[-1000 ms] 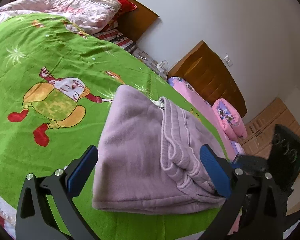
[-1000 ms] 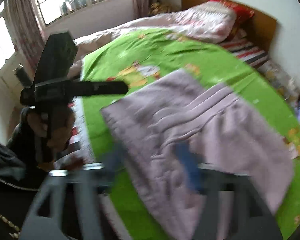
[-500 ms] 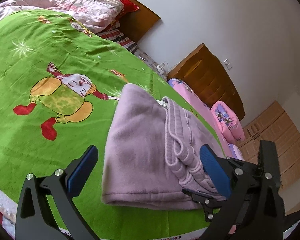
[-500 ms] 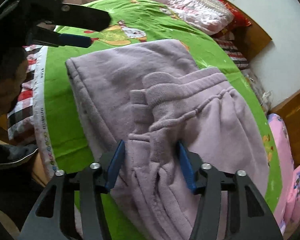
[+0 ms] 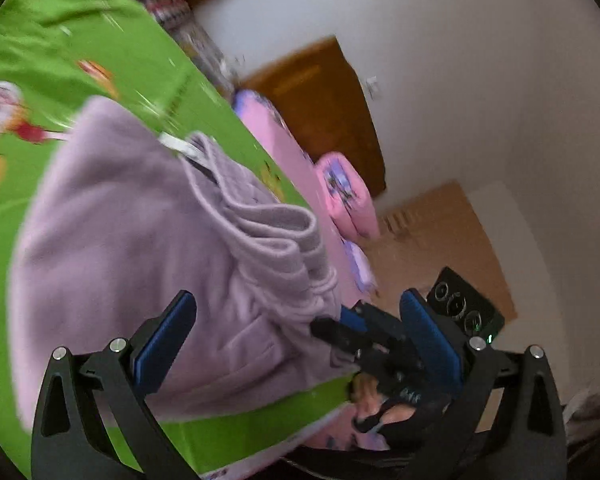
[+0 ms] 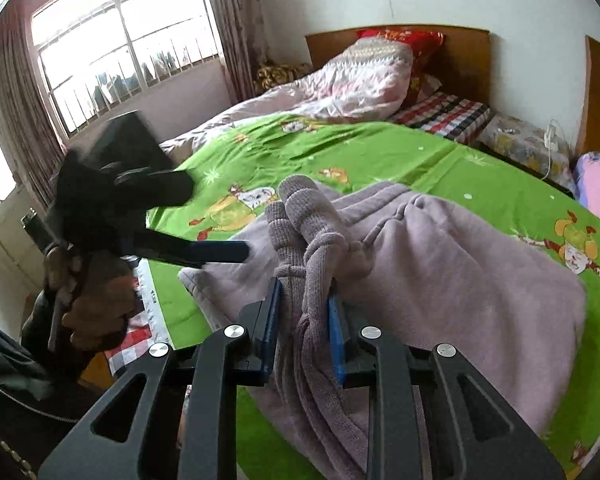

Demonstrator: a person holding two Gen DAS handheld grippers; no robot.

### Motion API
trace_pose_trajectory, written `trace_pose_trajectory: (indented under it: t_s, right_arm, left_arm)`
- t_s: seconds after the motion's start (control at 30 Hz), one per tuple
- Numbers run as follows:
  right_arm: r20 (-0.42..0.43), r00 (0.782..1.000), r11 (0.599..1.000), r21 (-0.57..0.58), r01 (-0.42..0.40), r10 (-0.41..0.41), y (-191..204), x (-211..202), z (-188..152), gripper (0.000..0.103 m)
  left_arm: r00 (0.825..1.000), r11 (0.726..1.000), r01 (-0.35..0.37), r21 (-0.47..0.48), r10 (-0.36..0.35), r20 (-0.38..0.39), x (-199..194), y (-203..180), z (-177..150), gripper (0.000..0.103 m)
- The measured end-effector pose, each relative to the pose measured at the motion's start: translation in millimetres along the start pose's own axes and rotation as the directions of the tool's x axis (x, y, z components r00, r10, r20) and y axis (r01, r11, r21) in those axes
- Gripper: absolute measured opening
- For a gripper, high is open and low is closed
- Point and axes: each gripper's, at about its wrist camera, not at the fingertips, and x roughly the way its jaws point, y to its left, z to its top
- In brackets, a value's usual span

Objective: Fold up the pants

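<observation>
A: Where are the lilac fleece pants (image 6: 440, 264) sitting?

B: Folded up on the green cartoon bedspread (image 6: 380, 152), near its foot edge, well away from the pink quilt (image 6: 340, 84) by the headboard.

A: And the tongs?

B: Right gripper (image 6: 303, 320) is clamped on the bunched ribbed waistband (image 6: 300, 216). Left gripper (image 5: 296, 332) is spread wide, holding nothing, over the pants' near edge.
</observation>
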Motion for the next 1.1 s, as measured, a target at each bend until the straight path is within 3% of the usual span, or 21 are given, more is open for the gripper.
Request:
trace_pose_trajectory:
  t_s: [0.17, 0.3, 0.43, 0.5, 0.53, 0.57, 0.6, 0.67, 0.73, 0.8, 0.87, 0.93, 0.97, 1.03, 1.1]
  right_arm:
    - [-0.007, 0.996, 0.985, -0.150, 0.084, -0.086, 22.9, 7.5, -4.4, 0.022]
    - [0.002, 0.988, 0.953, -0.265, 0.149, -0.154, 43.7, 13.6, -15.3, 0.022]
    - [0.018, 0.983, 0.933, -0.313, 0.179, -0.182, 52.6, 14.8, -22.8, 0.022]
    - [0.020, 0.980, 0.926, -0.325, 0.193, -0.198, 52.6, 15.5, -25.3, 0.023]
    - [0.008, 0.980, 0.924, -0.330, 0.193, -0.201, 52.8, 15.5, -25.7, 0.026]
    - [-0.003, 0.983, 0.925, -0.337, 0.173, -0.185, 52.0, 10.6, -25.4, 0.029]
    - [0.006, 0.987, 0.931, -0.332, 0.155, -0.162, 49.5, 0.7, -24.6, 0.035]
    - [0.111, 0.982, 0.951, -0.254, 0.177, -0.153, 31.3, -39.4, -21.0, 0.072]
    - [0.210, 0.955, 0.966, -0.109, 0.234, -0.207, 2.0, -80.7, -23.2, 0.089]
    - [0.244, 0.923, 0.954, 0.112, 0.277, -0.296, -42.0, -122.2, -39.7, 0.089]
    - [0.183, 0.893, 0.899, 0.247, 0.362, -0.411, -64.0, -139.4, -64.6, 0.089]
    - [0.110, 0.902, 0.875, 0.313, 0.368, -0.418, -66.2, -142.9, -93.3, 0.090]
    - [0.076, 0.917, 0.879, 0.326, 0.349, -0.392, -57.2, -140.4, -113.3, 0.090]
    - [0.033, 0.926, 0.884, 0.313, 0.347, -0.375, -40.2, -132.5, -132.7, 0.090]
    - [-0.003, 0.918, 0.880, 0.285, 0.381, -0.396, -22.8, -119.1, -145.9, 0.090]
  left_arm:
    - [0.987, 0.989, 0.063, -0.132, -0.082, -0.139, 42.7, 16.0, 36.9, 0.101]
    - [0.946, 0.982, -0.023, -0.188, -0.040, -0.322, 88.2, 32.5, 56.9, 0.101]
    - [0.912, 0.980, -0.040, -0.193, -0.043, -0.408, 115.2, 31.9, 68.4, 0.100]
    - [0.908, 0.985, -0.062, -0.162, -0.012, -0.419, 121.5, 28.7, 71.6, 0.080]
    - [0.902, 0.988, -0.109, -0.112, 0.051, -0.428, 124.4, 26.9, 70.7, 0.055]
    - [0.893, 0.986, -0.156, -0.060, 0.115, -0.435, 127.3, 26.5, 68.9, 0.039]
    - [0.889, 0.983, -0.178, -0.044, 0.142, -0.436, 128.0, 27.9, 65.3, 0.038]
    - [0.897, 0.981, -0.188, -0.044, 0.153, -0.415, 126.0, 36.0, 59.5, 0.034]
    - [0.907, 0.984, -0.171, -0.048, 0.139, -0.398, 122.9, 37.5, 58.1, 0.033]
    - [0.907, 0.984, -0.176, -0.034, 0.148, -0.393, 123.5, 37.6, 58.0, 0.033]
    - [0.906, 0.983, -0.182, -0.018, 0.161, -0.392, 127.6, 34.7, 55.4, 0.035]
    - [0.905, 0.982, -0.187, -0.014, 0.167, -0.392, 136.4, 32.4, 55.3, 0.036]
    - [0.905, 0.982, -0.187, -0.013, 0.167, -0.391, 138.5, 31.8, 55.8, 0.037]
    - [0.904, 0.982, -0.191, -0.012, 0.170, -0.393, 138.0, 30.9, 56.2, 0.038]
    - [0.903, 0.980, -0.198, -0.014, 0.177, -0.391, 140.8, 30.0, 57.0, 0.039]
